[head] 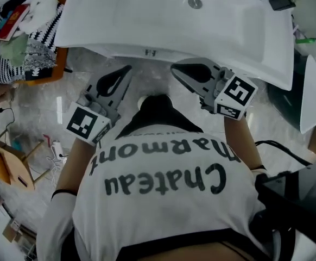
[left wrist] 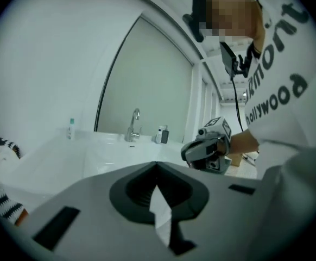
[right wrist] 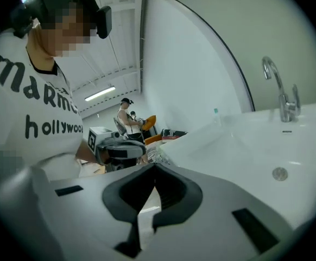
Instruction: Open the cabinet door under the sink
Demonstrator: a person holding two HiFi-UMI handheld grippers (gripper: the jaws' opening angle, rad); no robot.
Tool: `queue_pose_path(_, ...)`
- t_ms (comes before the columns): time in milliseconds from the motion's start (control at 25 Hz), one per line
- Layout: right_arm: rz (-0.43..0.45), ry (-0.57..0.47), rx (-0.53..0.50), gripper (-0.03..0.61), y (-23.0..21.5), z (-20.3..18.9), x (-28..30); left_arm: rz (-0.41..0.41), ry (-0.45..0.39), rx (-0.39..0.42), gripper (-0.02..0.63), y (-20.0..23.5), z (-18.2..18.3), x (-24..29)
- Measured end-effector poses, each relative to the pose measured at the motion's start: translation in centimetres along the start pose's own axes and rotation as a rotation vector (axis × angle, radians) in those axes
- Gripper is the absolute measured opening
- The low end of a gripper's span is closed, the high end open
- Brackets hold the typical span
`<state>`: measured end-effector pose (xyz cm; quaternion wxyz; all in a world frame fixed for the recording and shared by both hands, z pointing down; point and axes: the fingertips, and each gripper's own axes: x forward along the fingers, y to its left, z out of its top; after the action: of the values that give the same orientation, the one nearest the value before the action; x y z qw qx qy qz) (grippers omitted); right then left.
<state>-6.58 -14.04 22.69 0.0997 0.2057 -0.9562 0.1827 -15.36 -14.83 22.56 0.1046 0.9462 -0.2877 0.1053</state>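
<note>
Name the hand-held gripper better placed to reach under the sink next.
Right, narrowly. The right hand-held gripper and left hand-held gripper are both shut and empty before the front rim of the sink, but the right one sits nearer it in the head view. Everything under the basin is hidden, so that's a guess.

clothes (head: 30,45) left of sink (head: 120,20), faucet (right wrist: 284,105) behind

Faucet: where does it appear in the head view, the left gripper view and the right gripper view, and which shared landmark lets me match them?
Head view: not in it; the picture's top edge cuts off the back of the white sink.
Left gripper view: faucet left of centre, at the far side of the basin.
Right gripper view: faucet at the upper right, above the drain.
Shared landmark: the white sink, seen in all three views.
</note>
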Motion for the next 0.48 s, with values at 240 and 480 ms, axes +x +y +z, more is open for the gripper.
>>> queue_pose_path(240,-0.013,0.059,0.039,0.009,-1.5,-7.6,2.2,-0.01,0.077,-0.095,0.008,-0.7,-6.2,4.2)
queue_pose_path(480,-0.04,0.044,0.077,0.009,-5.9,-14.9,6.3,0.024,0.093,-0.194,0.008,1.4,-14.1,7.7)
